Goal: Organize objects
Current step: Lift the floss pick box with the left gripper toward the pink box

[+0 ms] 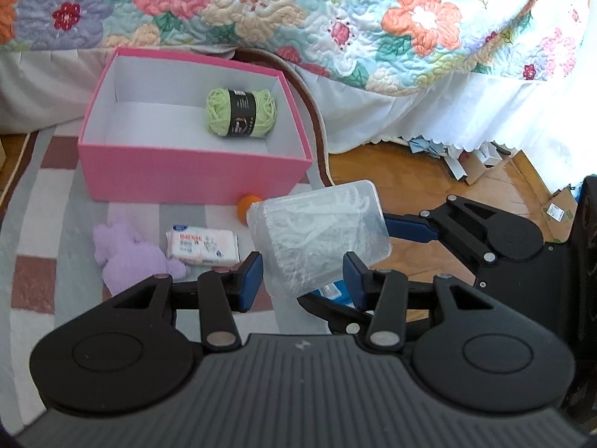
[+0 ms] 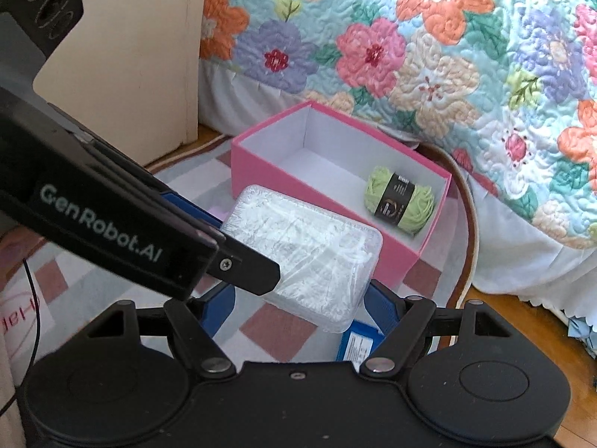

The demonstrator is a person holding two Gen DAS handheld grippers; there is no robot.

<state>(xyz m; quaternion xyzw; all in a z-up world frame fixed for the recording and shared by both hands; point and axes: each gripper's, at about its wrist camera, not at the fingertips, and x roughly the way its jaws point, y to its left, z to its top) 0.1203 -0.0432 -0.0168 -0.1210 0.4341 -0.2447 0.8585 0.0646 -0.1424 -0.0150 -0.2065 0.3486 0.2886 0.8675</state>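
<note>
Your checked rug (image 1: 44,201) covers the wooden floor (image 1: 429,183). On it sits the pink box (image 1: 194,179) at twelve o'clock; toward you lie an orange ball (image 1: 246,203), a tissue pack (image 1: 203,244) and, at nine o'clock, a purple plush (image 1: 127,254).

The pink box (image 1: 194,179) stands open-topped, its left half bare; only the green yarn (image 1: 241,111) fills the right end. The bed's quilt (image 1: 335,18) overhangs behind it; plush toy (image 1: 130,250) and tissue pack (image 1: 203,244) crowd the rug in front.

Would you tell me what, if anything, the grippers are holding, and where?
Both grippers hold the clear rectangular plastic box of floss picks: left gripper across its near end, right gripper across its width.
</note>
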